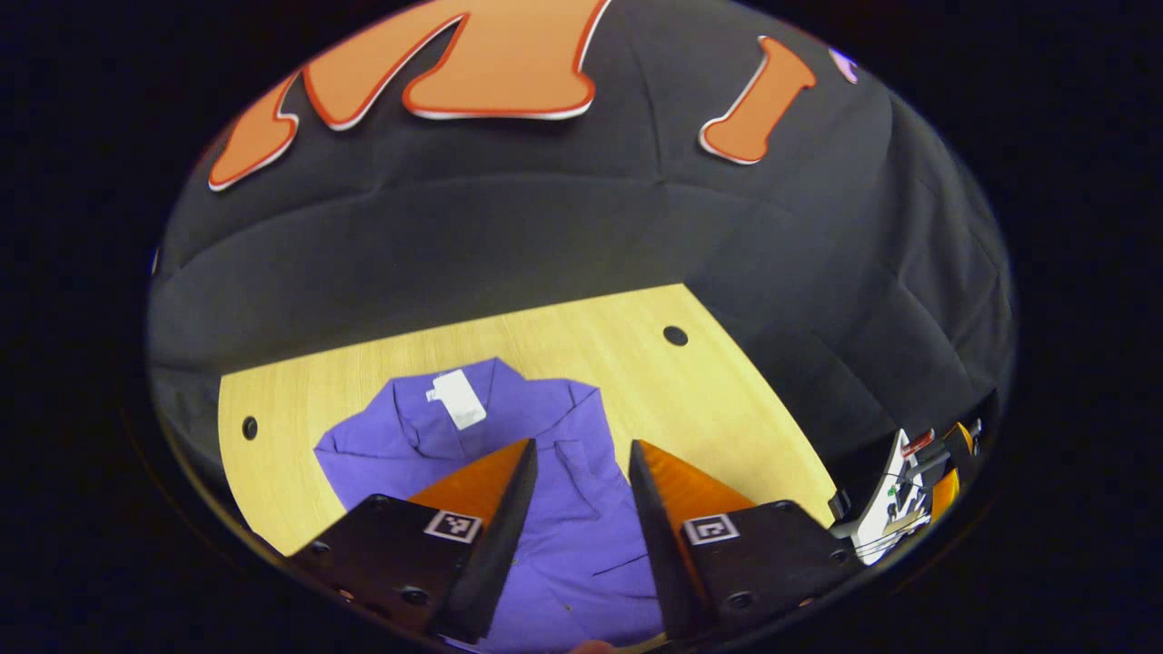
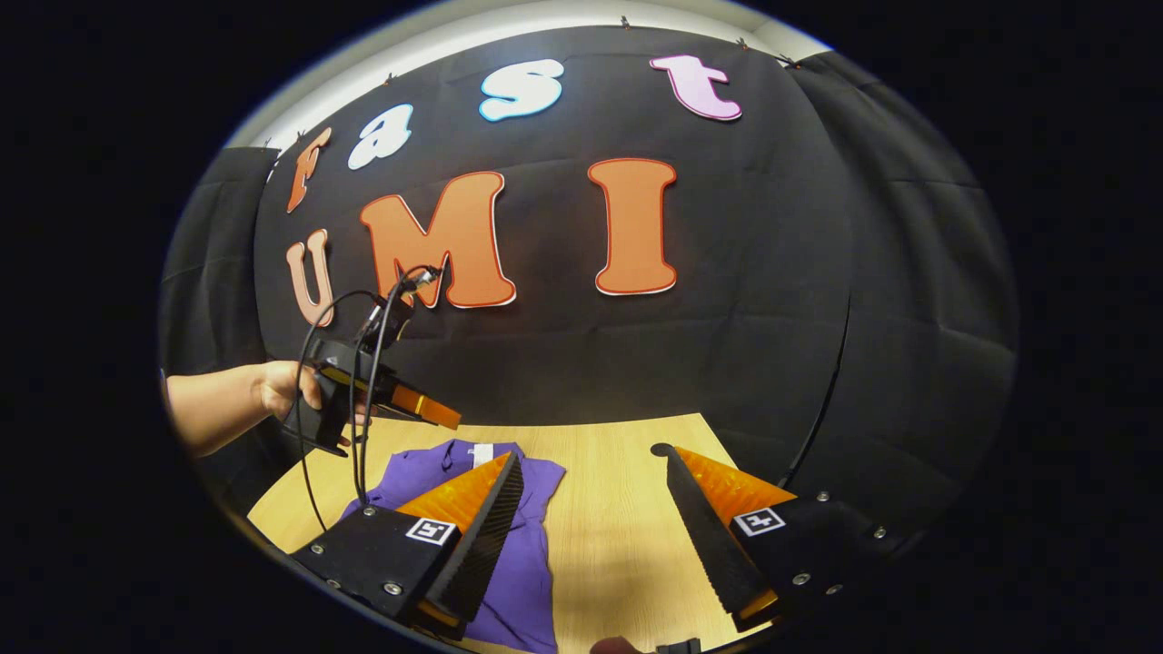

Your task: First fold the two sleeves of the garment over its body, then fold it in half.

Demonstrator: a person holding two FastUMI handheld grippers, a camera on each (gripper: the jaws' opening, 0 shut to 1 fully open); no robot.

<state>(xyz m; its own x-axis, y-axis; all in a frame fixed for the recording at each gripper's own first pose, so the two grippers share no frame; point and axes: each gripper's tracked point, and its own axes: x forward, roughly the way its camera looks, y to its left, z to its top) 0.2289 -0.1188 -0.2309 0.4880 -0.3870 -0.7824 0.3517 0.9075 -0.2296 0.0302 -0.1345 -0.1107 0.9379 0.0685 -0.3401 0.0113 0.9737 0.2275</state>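
So there's a light wooden table (image 1: pixel 581 345) with a purple shirt (image 1: pixel 581 536) lying flat on it, collar end toward the black cloth wall and a little white tag (image 1: pixel 457 398) showing at the neck. In the left gripper view the left gripper (image 1: pixel 581 459) hangs above the shirt with its fingers spread apart and nothing between them. In the right gripper view the right gripper (image 2: pixel 589 463) sits even wider open over bare wood just beside the shirt's edge, also holding nothing, and farther off a hand (image 2: pixel 289 389) holds the other gripper up over the shirt's far end, cable (image 2: pixel 363 400) dangling down.
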